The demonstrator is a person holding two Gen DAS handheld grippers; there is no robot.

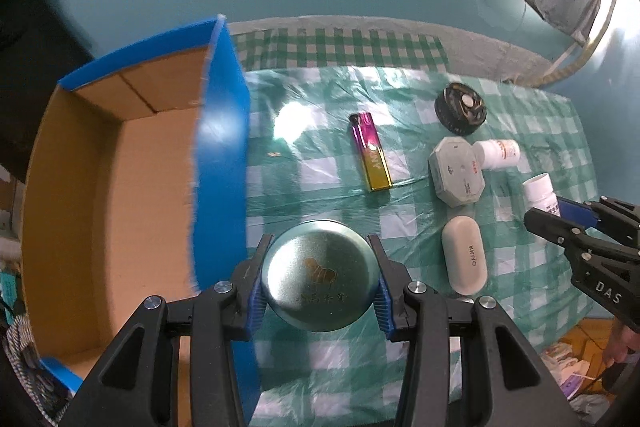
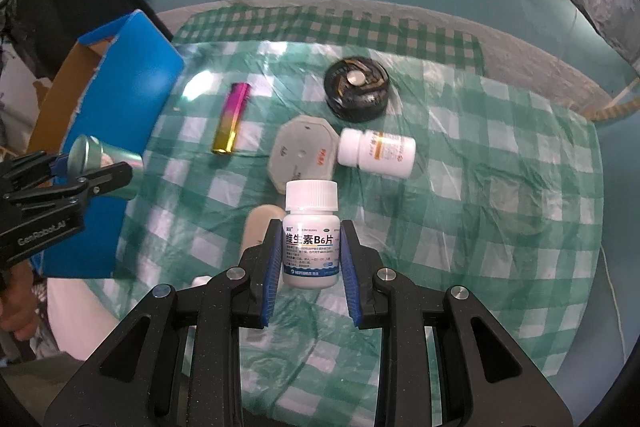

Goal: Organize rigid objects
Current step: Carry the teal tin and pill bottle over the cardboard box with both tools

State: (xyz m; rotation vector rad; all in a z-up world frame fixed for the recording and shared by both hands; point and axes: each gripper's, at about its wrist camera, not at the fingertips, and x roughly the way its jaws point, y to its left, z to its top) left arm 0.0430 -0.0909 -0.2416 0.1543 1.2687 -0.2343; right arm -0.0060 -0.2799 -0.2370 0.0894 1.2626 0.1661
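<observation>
My left gripper is shut on a round teal tin, held above the checked cloth just right of the blue-walled cardboard box. In the right wrist view the tin and left gripper hang by the box. My right gripper is shut on a white vitamin bottle, lifted off the cloth; the left wrist view shows this bottle in the right gripper at the right edge.
On the green checked cloth lie a pink-gold lighter, a black round tin, a grey octagonal case, a second white bottle on its side and a white earbud case. The box interior is bare.
</observation>
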